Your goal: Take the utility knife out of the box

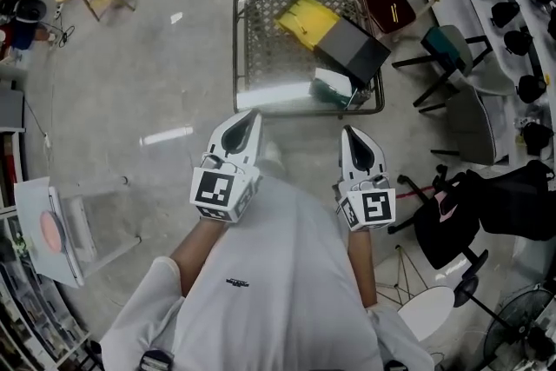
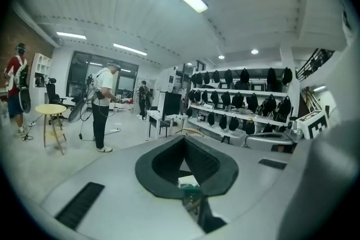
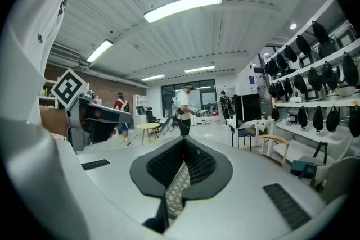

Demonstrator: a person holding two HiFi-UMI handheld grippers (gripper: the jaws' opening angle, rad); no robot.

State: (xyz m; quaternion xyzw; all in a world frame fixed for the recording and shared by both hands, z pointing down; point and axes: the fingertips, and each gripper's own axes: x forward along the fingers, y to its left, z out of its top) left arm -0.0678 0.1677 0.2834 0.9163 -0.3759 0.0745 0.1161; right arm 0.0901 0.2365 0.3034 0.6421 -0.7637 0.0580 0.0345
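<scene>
1. Fingers (image 3: 158,168) of the left gripper (image 1: 253,117) and the right gripper (image 1: 348,135) are closed tip to tip, with nothing held. Both are kept close to the body, well short of the tabletop (image 1: 261,48). They should be carried over it first and opened only once the target is chosen.
2. The tabletop is a mesh surface with a raised rim, so an approach from above is judged safer than one across the edge, where a finger could catch.
3. The black box (image 1: 352,48) lies askew at the right side, partly over a yellow pack (image 1: 300,17). It should be steadied by one gripper, probably the right, so that it is not pushed against the rim while it is opened.
4. The yellow pack is best left untouched, since shifting it would tip the black box resting on it.
5. A small box (image 1: 334,89), white and teal, sits just below the black box near the front rim. It should be checked only if the black box proves empty.
6. The knife is seen in no view. It is judged to be inside one of the boxes, though which cannot be told. Once exposed, it should be clamped across the handle and lifted straight up.
</scene>
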